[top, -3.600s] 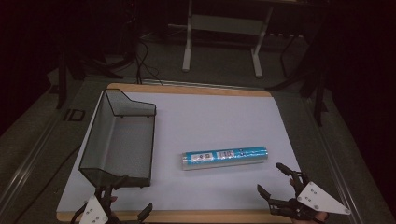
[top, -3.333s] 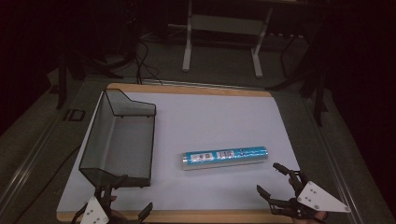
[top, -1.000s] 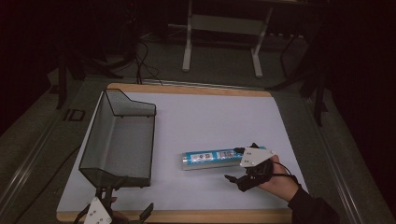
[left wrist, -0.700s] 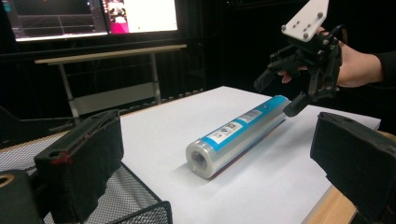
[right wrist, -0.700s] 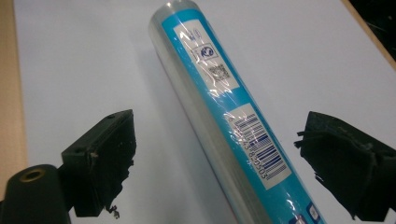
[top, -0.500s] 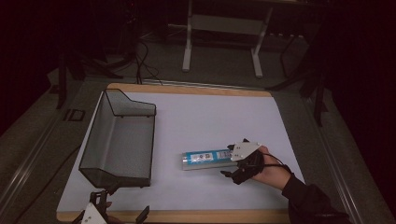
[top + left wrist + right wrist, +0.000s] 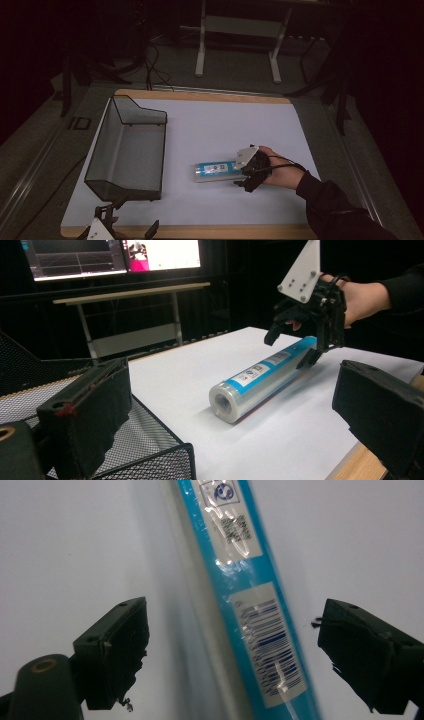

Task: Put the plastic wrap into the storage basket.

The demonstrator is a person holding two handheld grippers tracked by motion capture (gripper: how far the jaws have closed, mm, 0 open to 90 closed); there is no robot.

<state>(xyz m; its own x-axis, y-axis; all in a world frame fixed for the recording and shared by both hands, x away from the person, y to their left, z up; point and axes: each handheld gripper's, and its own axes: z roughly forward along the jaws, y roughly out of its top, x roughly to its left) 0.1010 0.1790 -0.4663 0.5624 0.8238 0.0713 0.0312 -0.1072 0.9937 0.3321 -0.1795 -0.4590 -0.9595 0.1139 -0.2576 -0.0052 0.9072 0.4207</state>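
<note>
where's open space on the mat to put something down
Free: the mat between the mesh tray and its far and right edges, and the near strip below the roll. Crowded: around the roll's right end, where the right claw straddles it.

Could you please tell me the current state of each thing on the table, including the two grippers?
Roll: lying flat on the white mat, wrapped, between the right gripper's jaws.
Mesh basket: upright, empty.
Right gripper: open astride the roll, jaws just been closing, pads clear of it.
Left gripper: open, holding nothing.
</note>
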